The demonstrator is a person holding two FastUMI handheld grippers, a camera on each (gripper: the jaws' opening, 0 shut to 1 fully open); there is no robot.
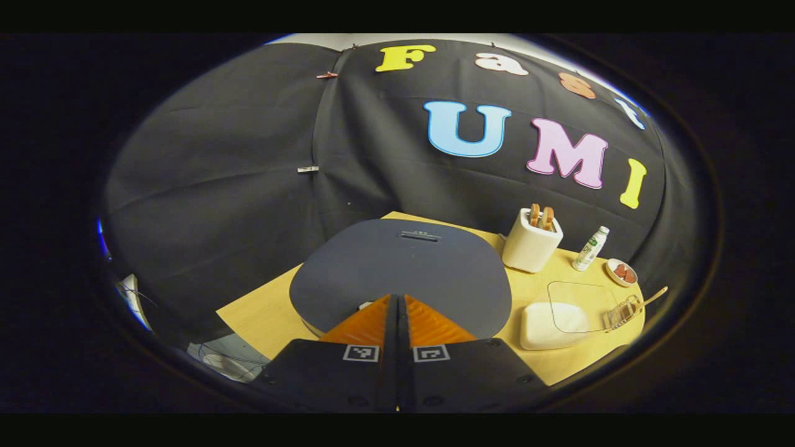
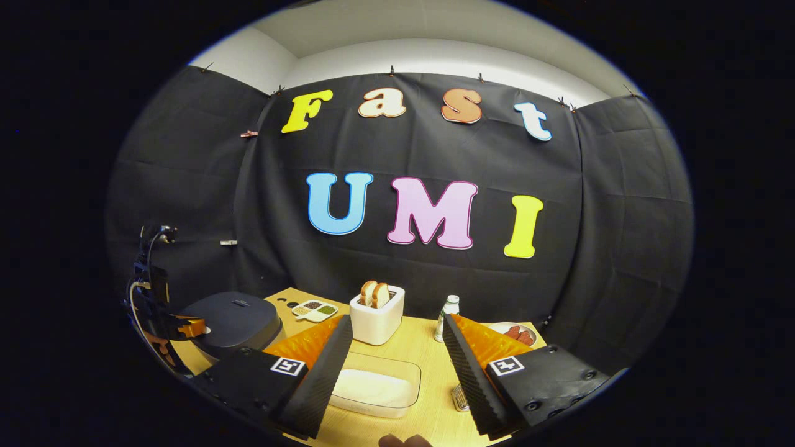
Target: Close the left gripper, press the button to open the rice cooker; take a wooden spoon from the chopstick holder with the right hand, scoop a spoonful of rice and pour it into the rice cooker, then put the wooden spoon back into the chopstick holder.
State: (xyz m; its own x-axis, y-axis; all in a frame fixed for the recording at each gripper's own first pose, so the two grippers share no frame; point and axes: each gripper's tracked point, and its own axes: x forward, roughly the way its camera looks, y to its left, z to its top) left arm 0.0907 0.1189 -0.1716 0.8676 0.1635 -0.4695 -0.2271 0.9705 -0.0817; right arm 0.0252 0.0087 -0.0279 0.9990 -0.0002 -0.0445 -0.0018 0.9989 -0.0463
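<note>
Left gripper view: the left tool (image 1: pixel 397 304) sits at the bottom centre with its two fingers pressed together, nothing between them. Their joined tips lie at the near edge of the rice cooker (image 1: pixel 404 273), a dark, rounded appliance with its lid down, standing on a light wooden desk (image 1: pixel 261 316). Whether the tips touch the cooker cannot be told. To the right of the cooker stands a white toaster (image 1: pixel 531 245) with two slices of bread sticking up from it. Beyond it is a small white bottle (image 1: pixel 590 248), and further right a small plate (image 1: pixel 621 272) holding something red. In front of these lies a clear rice container (image 1: pixel 556 320) with white rice inside. Just beside it, at the right edge, is a wire chopstick holder (image 1: pixel 621 312) with the wooden spoon (image 1: pixel 655 295) handle poking out.

Right gripper view: the right tool (image 2: pixel 397 354) is at the bottom with its fingers wide apart and nothing held. Between them, lower on the desk, lies the rice container. The chopstick holder is partly hidden by the right finger. The toaster and bottle stand behind, near the black cloth wall. At far left, the left tool rests over the cooker's front edge, and a divided tray (image 2: pixel 315 310) of grains sits behind the cooker.
</note>
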